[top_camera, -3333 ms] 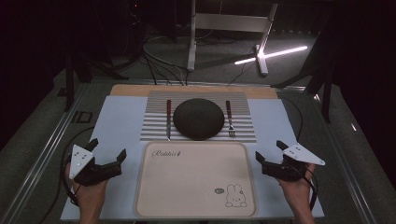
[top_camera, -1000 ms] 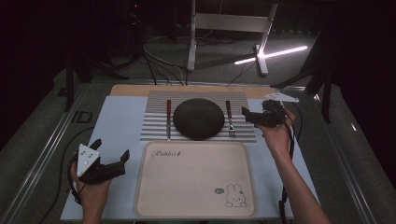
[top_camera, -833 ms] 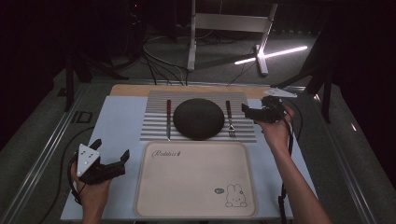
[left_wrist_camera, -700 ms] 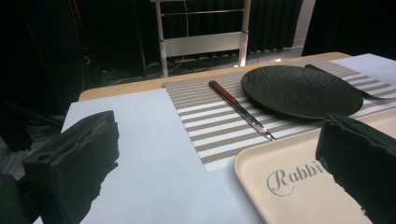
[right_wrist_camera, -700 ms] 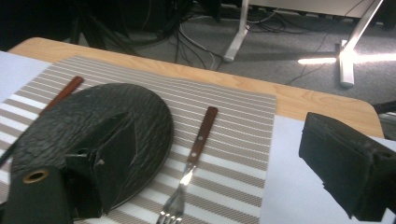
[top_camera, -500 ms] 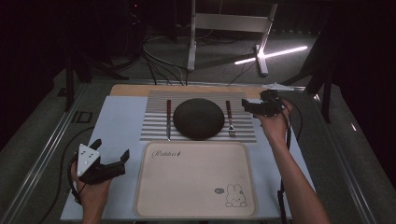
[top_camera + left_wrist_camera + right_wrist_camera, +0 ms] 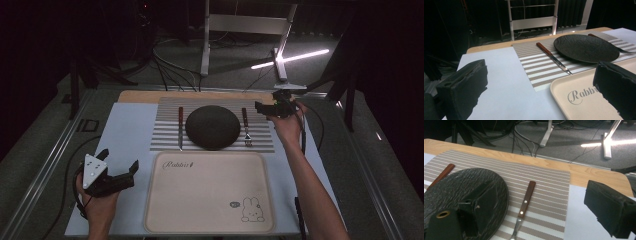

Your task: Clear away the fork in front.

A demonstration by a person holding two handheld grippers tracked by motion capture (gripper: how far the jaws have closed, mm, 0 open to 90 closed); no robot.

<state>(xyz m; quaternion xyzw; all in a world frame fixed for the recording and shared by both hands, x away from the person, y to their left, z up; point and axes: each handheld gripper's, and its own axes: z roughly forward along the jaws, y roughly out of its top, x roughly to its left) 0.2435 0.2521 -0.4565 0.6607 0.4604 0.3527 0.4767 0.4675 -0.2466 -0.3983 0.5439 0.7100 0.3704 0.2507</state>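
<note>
Right gripper view: the fork [image 7: 524, 208] is seen lying on the mat [image 7: 549, 192], between the spread jaws of the right gripper [image 7: 536, 220], just beside the plate [image 7: 461, 195] (a descent too far left could knock its rim). The left gripper [image 7: 107, 175] is held released.

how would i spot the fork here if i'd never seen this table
Find the striped placemat at the far middle of the table, with the round black plate at its centre. The fork lies just right of the plate, by the right gripper. Its prongs set it apart from the bladed knife left of the plate.
</note>
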